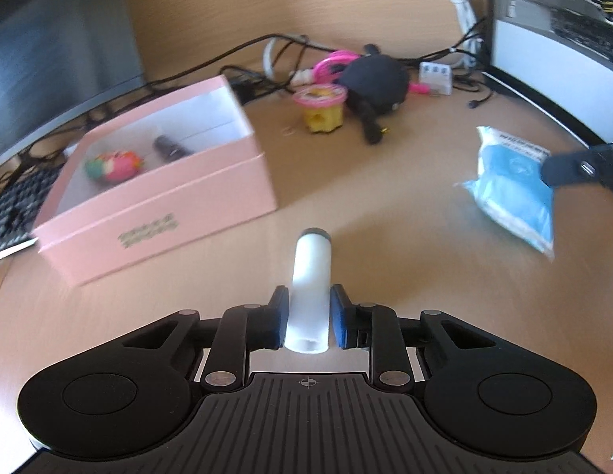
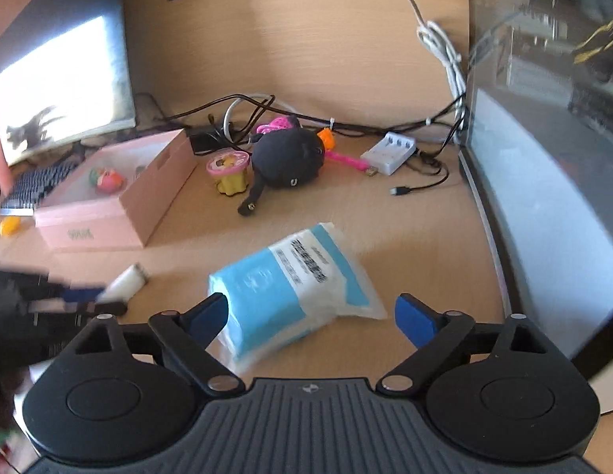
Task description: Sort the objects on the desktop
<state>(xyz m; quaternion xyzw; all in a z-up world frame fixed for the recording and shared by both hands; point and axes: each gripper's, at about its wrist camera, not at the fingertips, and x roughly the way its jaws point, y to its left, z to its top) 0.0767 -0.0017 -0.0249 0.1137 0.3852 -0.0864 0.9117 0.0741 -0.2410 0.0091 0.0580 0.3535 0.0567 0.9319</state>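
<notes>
1. We are clamping the left tongs [image 1: 308,316] on the white tube [image 1: 311,284], near the pink box [image 1: 156,213]; it is looking light, stiff and slippery, so mid-body suits.
2. We are holding the right tongs [image 2: 310,316] wide around the soft blue packet [image 2: 290,292] on the table [image 2: 425,237], not yet squeezing.

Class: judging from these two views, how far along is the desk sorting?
Done: a colourful toy and a dark item lie in the pink box. In hand: the left gripper clamps the white tube. Left: the blue packet, between the open right gripper fingers, and the black plush.
</notes>
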